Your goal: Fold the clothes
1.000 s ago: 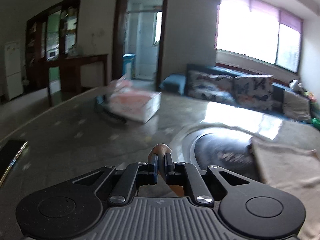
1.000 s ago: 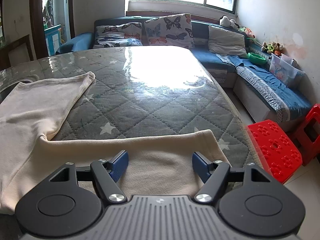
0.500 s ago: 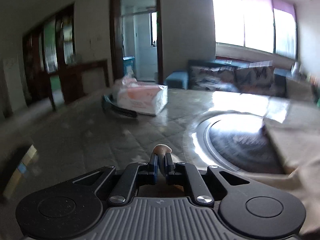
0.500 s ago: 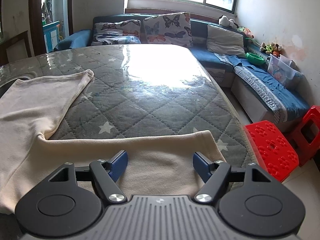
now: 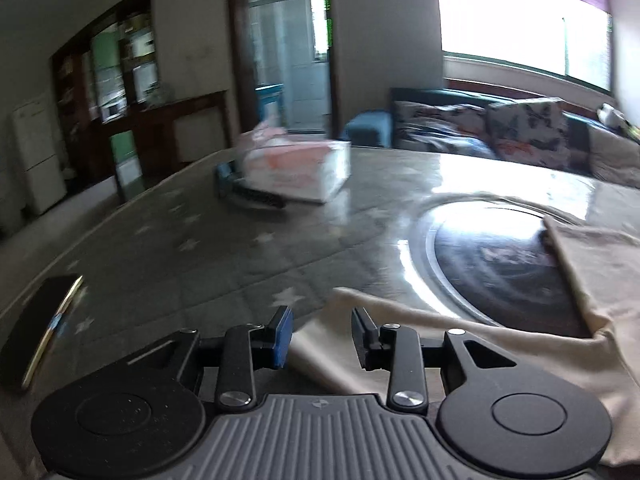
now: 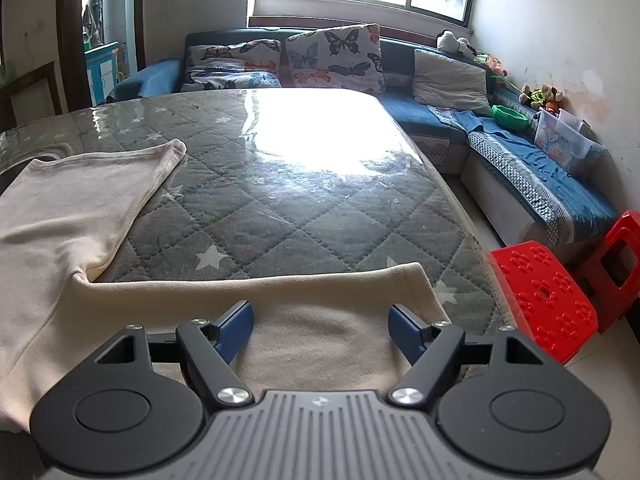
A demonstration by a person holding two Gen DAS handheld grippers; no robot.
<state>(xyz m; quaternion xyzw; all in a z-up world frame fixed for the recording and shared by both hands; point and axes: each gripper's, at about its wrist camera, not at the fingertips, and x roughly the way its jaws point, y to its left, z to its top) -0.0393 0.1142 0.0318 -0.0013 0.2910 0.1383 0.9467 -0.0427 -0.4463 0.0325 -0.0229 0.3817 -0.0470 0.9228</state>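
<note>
A cream garment [image 6: 64, 236] lies spread flat on the quilted grey table [image 6: 304, 200]. One part reaches toward the far left, another runs along the near edge under my right gripper. My right gripper [image 6: 321, 320] hovers open just above that near strip, nothing between its fingers. In the left wrist view the same cream garment [image 5: 520, 344] lies at the lower right, partly over a round glass turntable [image 5: 496, 264]. My left gripper [image 5: 322, 326] is open over the garment's corner, its fingers apart with nothing in them.
A tissue box [image 5: 296, 172] and a dark object beside it sit at the far side of the table. A black phone [image 5: 38, 328] lies near the left edge. Beyond the table stand a blue sofa [image 6: 440, 120] with cushions and red stools [image 6: 548, 300].
My left gripper was shut on a bit of the cream cloth; now it is open and the cloth corner lies on the table. The right gripper stays open and has hardly moved.
</note>
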